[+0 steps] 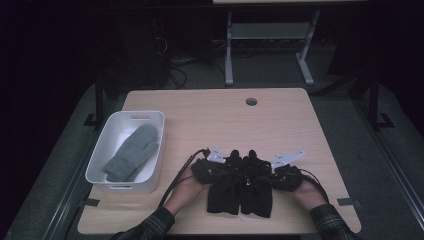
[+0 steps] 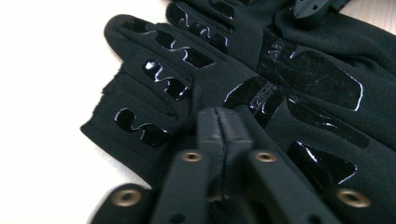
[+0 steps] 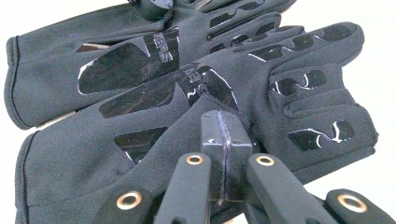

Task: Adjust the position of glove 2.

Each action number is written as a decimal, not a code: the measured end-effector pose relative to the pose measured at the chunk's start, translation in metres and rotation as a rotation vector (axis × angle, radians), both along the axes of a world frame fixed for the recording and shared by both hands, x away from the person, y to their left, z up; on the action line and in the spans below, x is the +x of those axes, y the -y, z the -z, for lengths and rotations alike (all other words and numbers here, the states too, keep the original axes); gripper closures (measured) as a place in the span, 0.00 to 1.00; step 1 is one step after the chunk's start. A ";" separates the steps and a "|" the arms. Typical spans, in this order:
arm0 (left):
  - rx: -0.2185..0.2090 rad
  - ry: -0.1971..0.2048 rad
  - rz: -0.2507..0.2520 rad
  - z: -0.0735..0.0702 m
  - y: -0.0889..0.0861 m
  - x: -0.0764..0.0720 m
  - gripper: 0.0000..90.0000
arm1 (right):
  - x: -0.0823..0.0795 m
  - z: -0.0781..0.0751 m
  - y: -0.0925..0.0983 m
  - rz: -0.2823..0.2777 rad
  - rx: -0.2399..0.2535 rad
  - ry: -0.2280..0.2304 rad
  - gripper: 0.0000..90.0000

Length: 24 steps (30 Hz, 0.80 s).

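Black gloves [image 1: 240, 192]: pair, side by side, lower centre of bench [image 1: 280, 125].
Left tongs [image 2: 219, 126]: pressed together, nothing pinched.
Right tongs [image 3: 223, 128]: likewise.
Advice: spread tongs, pinch single glove edge, lift toward white bin [image 1: 152, 150], left of frame.

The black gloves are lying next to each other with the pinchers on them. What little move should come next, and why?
Probably lift both black gloves just off the table, toward the white bin. The left gripper and right gripper each have their jaws pressed together at a glove's edge, apparently pinching fabric, and the bin already holds a grey mitten.
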<state>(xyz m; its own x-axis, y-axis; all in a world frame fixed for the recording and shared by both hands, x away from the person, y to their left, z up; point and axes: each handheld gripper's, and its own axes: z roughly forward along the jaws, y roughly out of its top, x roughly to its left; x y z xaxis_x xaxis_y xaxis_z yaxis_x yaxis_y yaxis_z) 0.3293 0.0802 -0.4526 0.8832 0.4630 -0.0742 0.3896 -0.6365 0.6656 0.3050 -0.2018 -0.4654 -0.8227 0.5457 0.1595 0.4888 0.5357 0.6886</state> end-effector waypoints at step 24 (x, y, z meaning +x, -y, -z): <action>0.011 -0.090 -0.038 0.007 -0.027 -0.002 0.74 | -0.010 -0.002 0.024 0.049 -0.039 0.002 1.00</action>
<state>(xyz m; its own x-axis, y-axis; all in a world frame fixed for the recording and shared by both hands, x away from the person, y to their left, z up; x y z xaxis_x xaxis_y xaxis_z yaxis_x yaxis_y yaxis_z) 0.3271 0.1072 -0.4594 0.8547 0.4977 -0.1475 0.4721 -0.6270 0.6197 0.2955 -0.2260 -0.4632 -0.7950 0.5913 0.1353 0.5137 0.5376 0.6686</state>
